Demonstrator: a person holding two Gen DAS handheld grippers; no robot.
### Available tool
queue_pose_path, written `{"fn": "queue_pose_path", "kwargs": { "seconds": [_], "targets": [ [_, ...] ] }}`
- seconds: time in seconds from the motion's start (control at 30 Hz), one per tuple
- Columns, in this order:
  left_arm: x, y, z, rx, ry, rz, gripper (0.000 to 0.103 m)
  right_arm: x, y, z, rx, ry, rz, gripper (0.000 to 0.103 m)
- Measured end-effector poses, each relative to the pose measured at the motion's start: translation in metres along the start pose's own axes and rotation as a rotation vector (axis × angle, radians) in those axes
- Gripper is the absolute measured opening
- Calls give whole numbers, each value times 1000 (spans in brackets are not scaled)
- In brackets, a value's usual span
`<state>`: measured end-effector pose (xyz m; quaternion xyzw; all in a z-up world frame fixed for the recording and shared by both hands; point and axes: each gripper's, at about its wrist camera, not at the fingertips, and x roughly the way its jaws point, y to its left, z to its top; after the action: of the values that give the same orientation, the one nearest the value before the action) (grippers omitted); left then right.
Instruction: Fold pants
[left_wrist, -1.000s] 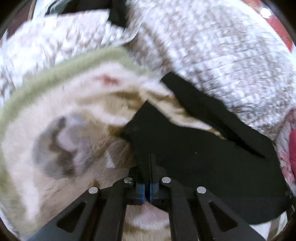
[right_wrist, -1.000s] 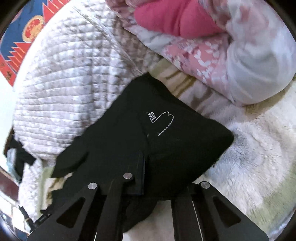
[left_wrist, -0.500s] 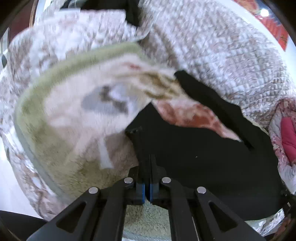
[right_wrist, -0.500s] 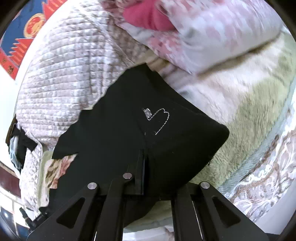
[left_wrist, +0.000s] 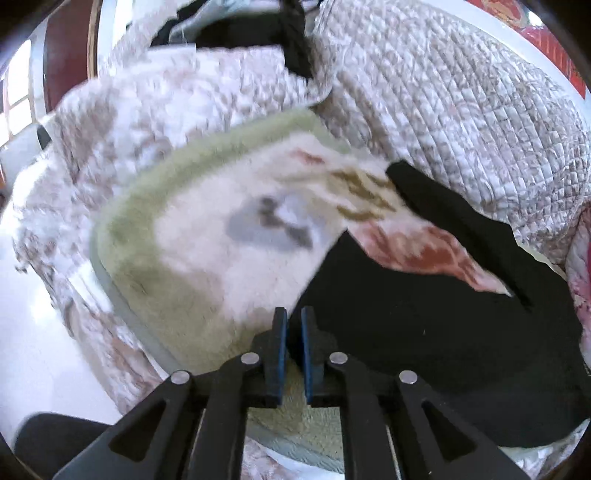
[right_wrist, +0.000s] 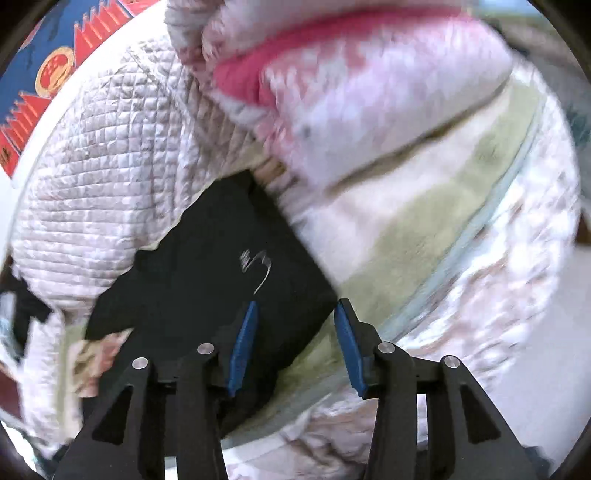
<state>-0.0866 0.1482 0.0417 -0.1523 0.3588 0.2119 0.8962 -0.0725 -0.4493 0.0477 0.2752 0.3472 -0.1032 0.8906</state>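
Note:
The black pants (left_wrist: 424, 332) lie on a fluffy cream and green blanket (left_wrist: 207, 258), filling the right half of the left wrist view. My left gripper (left_wrist: 293, 321) stands at their left edge, its blue pads a narrow gap apart with nothing between them. In the right wrist view the pants (right_wrist: 207, 266) show a small white stitched mark (right_wrist: 258, 266). My right gripper (right_wrist: 295, 314) is wide open over the pants' right corner and holds nothing.
A quilted grey-white cover (left_wrist: 443, 92) lies behind the pants. A pink and white duvet (right_wrist: 351, 92) is bunched at the back right. The blanket's edge (right_wrist: 461, 236) and the bed's edge run close on the right. Dark clothes (left_wrist: 258, 29) lie far back.
Both grippers have let go of the pants: the right jaws opened wide, the left opened a little. Both have pulled back towards the bed's edge and the pants now lie flat.

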Motion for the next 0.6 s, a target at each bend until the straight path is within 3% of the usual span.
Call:
{"fn": "queue_pose_path", "kwargs": {
  "seconds": [0.07, 0.2, 0.27, 0.33, 0.43, 0.53, 0.6],
  "targets": [
    [-2, -13, 7, 37, -13, -57, 10, -4, 17, 3, -86, -52, -27, 45],
    [3, -61, 7, 147, -2, -214, 25, 3, 61, 0, -283, -95, -48, 47],
    [6, -86, 0, 204, 20, -279, 25, 0, 74, -3, -367, -136, -97, 47],
    [9, -104, -10, 246, 42, -315, 25, -5, 75, -2, -397, -193, -145, 47],
    [14, -125, -24, 303, 73, -350, 25, -5, 72, 1, -400, -211, -190, 47],
    [22, -140, -39, 351, 106, -367, 26, 2, 74, -7, -412, -155, -113, 47],
    [30, -144, -47, 376, 129, -339, 26, 27, 75, -15, -444, -58, -100, 47]
  ]
}}
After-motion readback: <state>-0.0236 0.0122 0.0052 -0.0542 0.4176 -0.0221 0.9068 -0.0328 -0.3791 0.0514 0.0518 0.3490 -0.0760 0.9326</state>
